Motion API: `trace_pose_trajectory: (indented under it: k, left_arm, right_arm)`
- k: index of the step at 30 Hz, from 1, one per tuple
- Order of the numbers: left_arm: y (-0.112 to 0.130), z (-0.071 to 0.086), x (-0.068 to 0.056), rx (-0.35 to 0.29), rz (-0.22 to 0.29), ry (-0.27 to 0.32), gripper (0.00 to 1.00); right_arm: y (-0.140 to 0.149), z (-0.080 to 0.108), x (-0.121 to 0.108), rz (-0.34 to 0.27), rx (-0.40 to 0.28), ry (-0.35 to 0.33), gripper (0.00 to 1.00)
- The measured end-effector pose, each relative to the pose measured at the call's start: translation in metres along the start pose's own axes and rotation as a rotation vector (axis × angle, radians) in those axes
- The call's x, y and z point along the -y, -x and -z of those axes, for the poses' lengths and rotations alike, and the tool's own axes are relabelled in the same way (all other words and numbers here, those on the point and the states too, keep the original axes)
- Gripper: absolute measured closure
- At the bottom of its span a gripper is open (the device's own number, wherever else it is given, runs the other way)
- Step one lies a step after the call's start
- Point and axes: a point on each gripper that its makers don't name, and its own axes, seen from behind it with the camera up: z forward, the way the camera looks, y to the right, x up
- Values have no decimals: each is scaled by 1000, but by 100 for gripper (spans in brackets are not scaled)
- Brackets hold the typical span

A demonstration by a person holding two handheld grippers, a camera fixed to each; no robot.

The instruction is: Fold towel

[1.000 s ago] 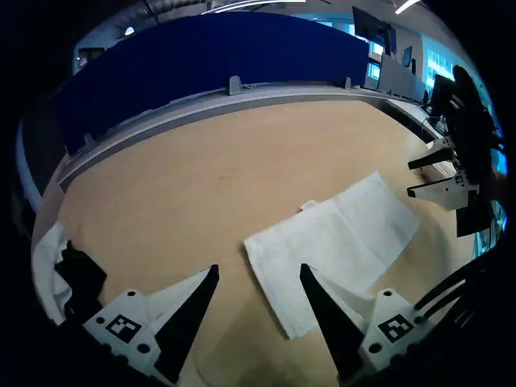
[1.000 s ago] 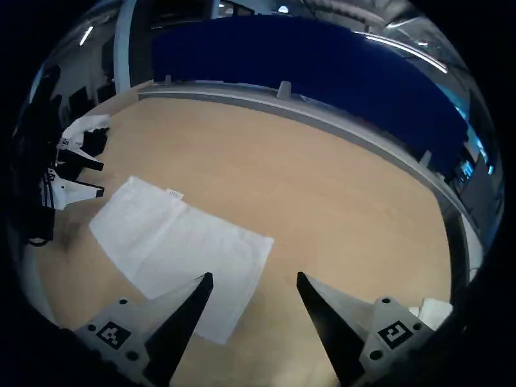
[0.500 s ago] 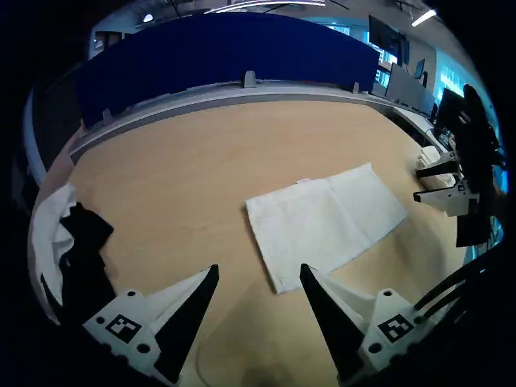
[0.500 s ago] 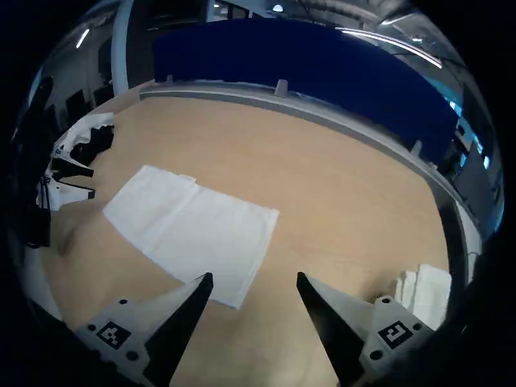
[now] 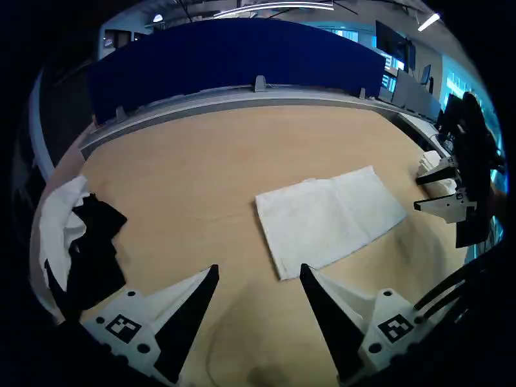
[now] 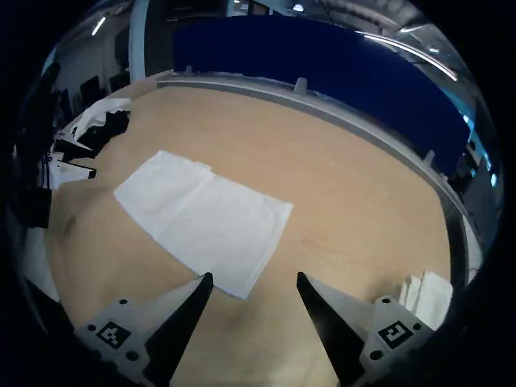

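Note:
A white towel (image 5: pixel 329 219) lies flat on the wooden table, folded into a long rectangle; in the right gripper view the towel (image 6: pixel 203 216) reaches from centre left to just ahead of my fingers. My left gripper (image 5: pixel 259 274) stands open above the table, its right fingertip beside the towel's near corner. My right gripper (image 6: pixel 251 278) is open too, the towel's near corner just beyond its left fingertip. Each gripper appears far off in the other's view: the right gripper (image 5: pixel 445 190) at the towel's far end, the left gripper (image 6: pixel 71 161) likewise.
A heap of white and black cloths (image 5: pixel 77 238) lies at the table's left edge. Folded white towels (image 6: pixel 426 297) are stacked at the right edge. A blue partition (image 5: pixel 238 58) runs along the back of the table (image 5: pixel 193 168).
Both grippers have pulled back and away from the towel, which sat between the fingers a second ago. The towel lies flat and has not been lifted.

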Motion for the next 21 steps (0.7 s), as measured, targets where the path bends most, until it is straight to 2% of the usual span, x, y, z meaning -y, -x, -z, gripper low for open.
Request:
trace_pose_trajectory:
  k: [8, 13, 16, 21]
  left_arm:
    - [20, 23, 9, 8, 50, -45, 7]
    - [30, 33, 12, 13, 82, -58, 7]
    - [34, 38, 12, 12, 94, -65, 7]
    - [37, 45, 10, 13, 111, -69, 7]
  right_arm:
    - [8, -6, 8, 87, 37, -64, 0]
    - [10, -9, 11, 118, 53, -83, 3]
    - [13, -13, 12, 129, 70, -96, 8]
    - [21, -20, 13, 131, 103, -122, 23]
